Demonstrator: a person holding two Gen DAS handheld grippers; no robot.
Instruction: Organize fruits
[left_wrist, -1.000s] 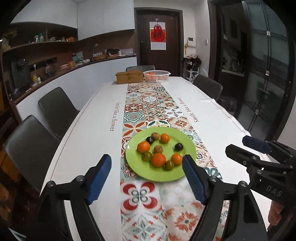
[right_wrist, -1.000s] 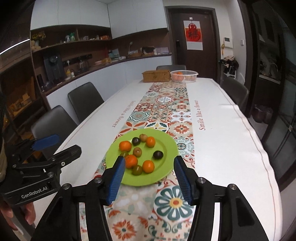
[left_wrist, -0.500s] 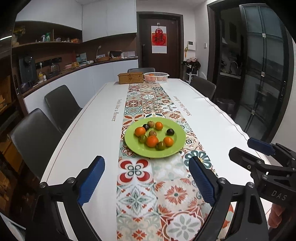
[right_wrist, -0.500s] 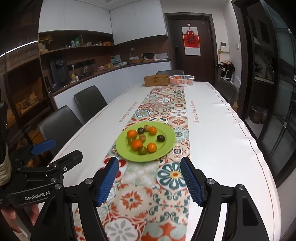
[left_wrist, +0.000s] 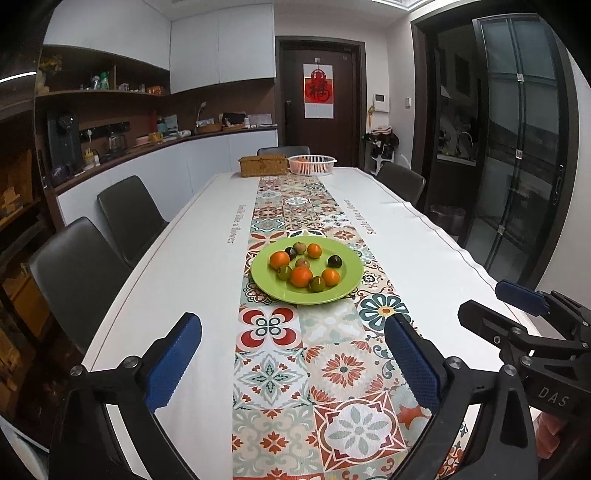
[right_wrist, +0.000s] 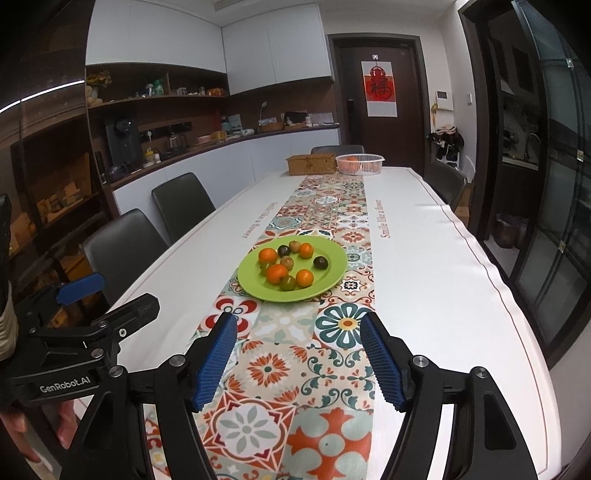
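A green plate (left_wrist: 347, 291) (right_wrist: 332, 277) sits on the patterned table runner mid-table. It holds several small fruits: oranges (left_wrist: 301, 276) (right_wrist: 277, 273), greenish-brown ones and dark ones (left_wrist: 334, 261). My left gripper (left_wrist: 293, 354) is open and empty, well short of the plate above the near end of the table. My right gripper (right_wrist: 299, 354) is open and empty too, also short of the plate. Each gripper shows at the edge of the other's view.
A white basket (left_wrist: 312, 164) (right_wrist: 360, 163) holding an orange and a wicker box (left_wrist: 263, 165) (right_wrist: 311, 164) stand at the table's far end. Dark chairs (left_wrist: 129, 218) line the left side and others stand at the right and far end. A counter runs along the left wall.
Both grippers have pulled back and up from the plate toward the near end of the table. Both stayed open. The fruits on the plate have not moved.
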